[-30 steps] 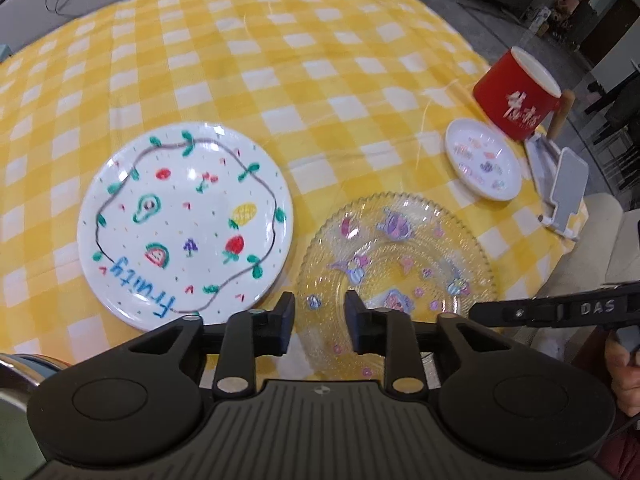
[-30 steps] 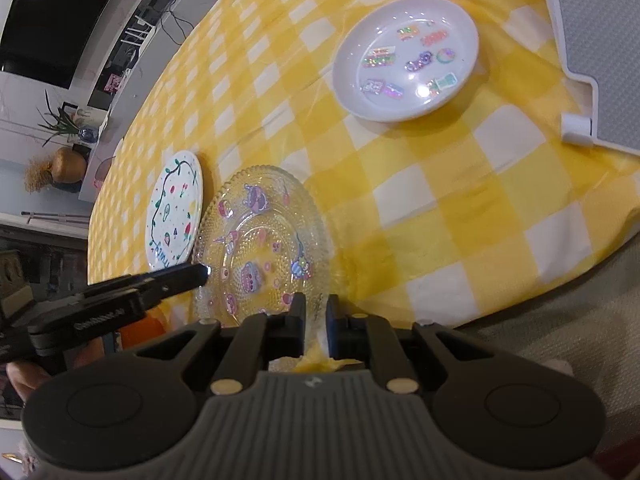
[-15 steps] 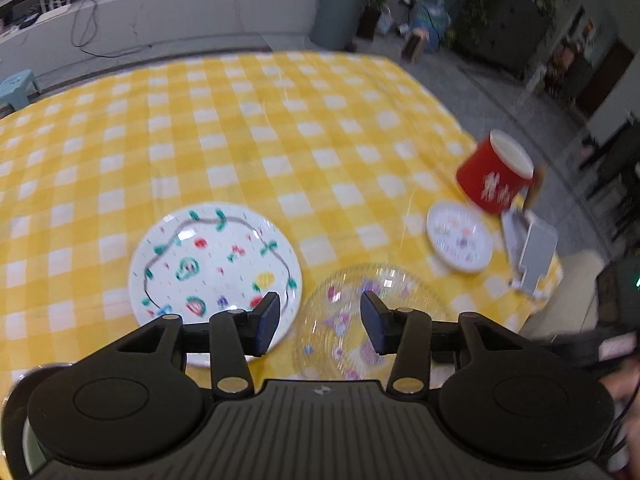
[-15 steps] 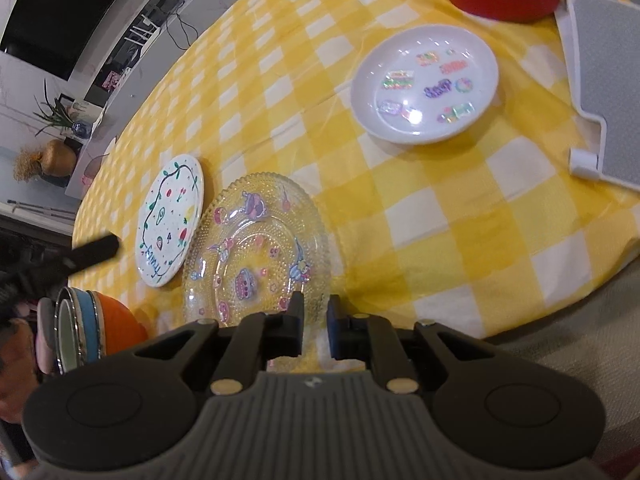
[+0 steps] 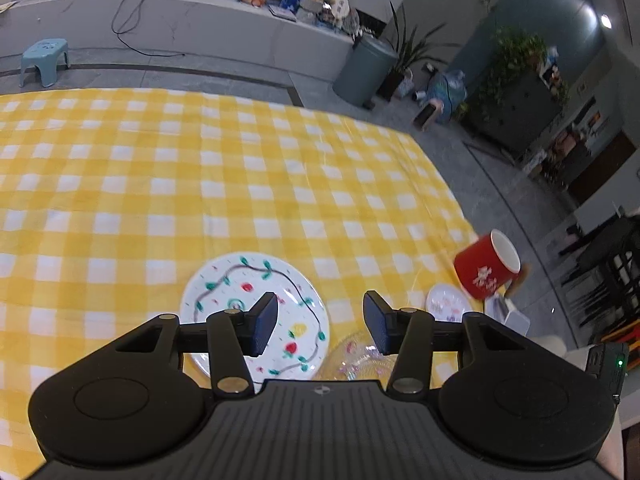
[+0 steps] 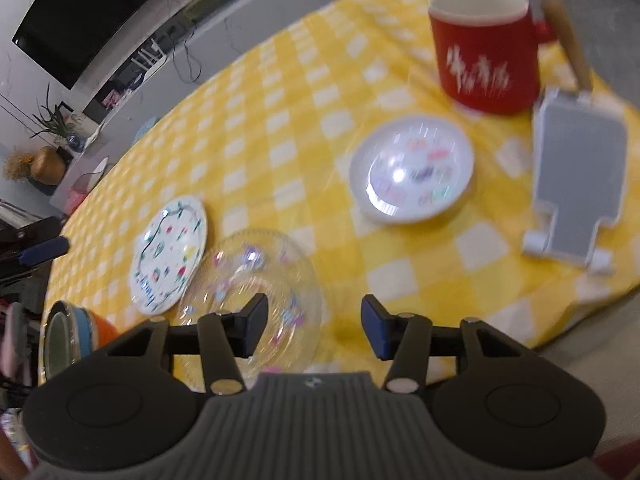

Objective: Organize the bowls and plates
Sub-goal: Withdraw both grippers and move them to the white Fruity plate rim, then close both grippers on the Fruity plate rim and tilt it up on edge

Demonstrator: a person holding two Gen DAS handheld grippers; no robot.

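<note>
Clear beaded glass plate [image 6: 256,292] rests flat on the yellow checked tablecloth [image 6: 280,120] — right gripper [image 6: 314,324], jaws just opened and empty, apparently releasing it; left gripper [image 5: 320,322] likewise parted.

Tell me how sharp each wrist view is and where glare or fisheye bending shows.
Left wrist view: mostly sharp, the red mug slightly smeared; tablecloth lines and the room behind bow with the fisheye lens. Right wrist view: motion blur smears the small white dish and mug, with a bright glare spot in the dish; the gripper's own fingers stay crisp.
</note>
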